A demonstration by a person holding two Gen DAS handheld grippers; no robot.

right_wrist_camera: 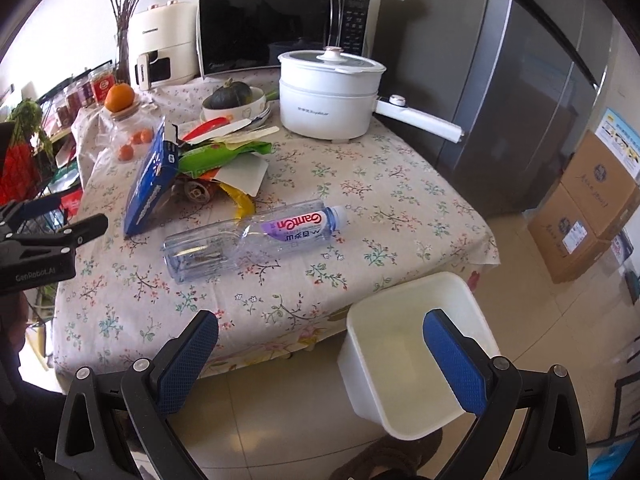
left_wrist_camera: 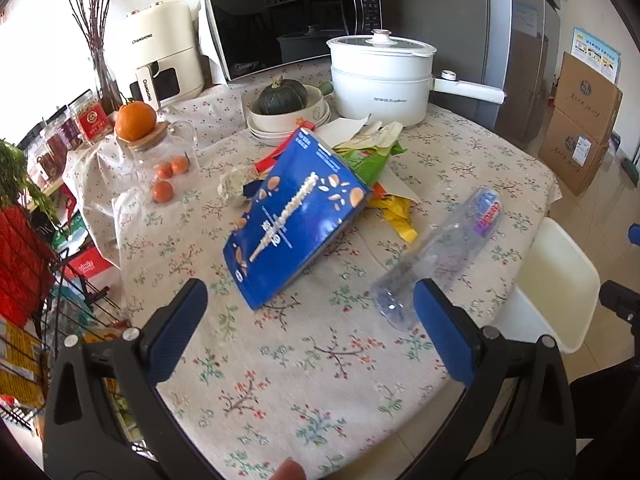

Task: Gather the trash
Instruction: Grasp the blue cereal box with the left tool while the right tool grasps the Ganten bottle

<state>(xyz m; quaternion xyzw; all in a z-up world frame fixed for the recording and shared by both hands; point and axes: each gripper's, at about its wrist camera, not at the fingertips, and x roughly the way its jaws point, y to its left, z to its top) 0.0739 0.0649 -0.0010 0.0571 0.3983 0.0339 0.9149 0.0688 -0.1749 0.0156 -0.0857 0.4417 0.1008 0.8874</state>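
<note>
On floral tablecloth [left_wrist_camera: 320, 380] lie bottle [right_wrist_camera: 248, 236] & blue box [left_wrist_camera: 296, 216]; both grippers' fingers spread wide, empty

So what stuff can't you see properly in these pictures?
- Trash under the blue box: left view, the box covers most of the pile; only green and yellow wrapper edges show.
- Bin: right view, the right gripper finger hides part of it; left view, only a corner shows.
- Brown round thing: right view, half hidden and too small to name.
- Bottle: contents unclear.
</note>
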